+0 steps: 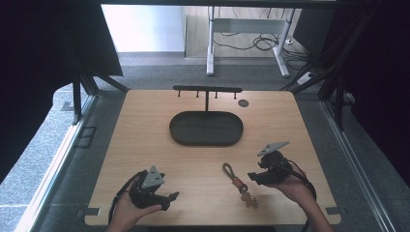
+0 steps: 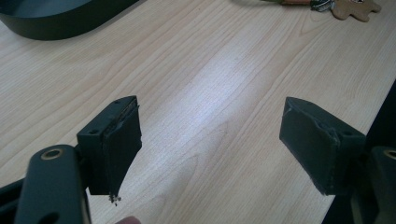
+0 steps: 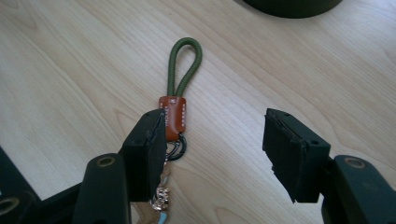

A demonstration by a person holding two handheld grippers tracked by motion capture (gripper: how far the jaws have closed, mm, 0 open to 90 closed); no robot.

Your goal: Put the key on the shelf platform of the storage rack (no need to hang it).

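Lying beside right gripper (image 3: pixel 212 140) open jaws; keychain (image 3: pixel 176 105) seemingly untouched.

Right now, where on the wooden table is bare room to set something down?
Bare patches: the light wooden table left of the black oval tray, and between tray and left gripper. Crowded: around the green-looped keychain beside the right gripper.

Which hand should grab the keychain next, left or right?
Probably the right. The right gripper sits beside the keychain with fingers open, one already next to it. The left gripper is farther away.
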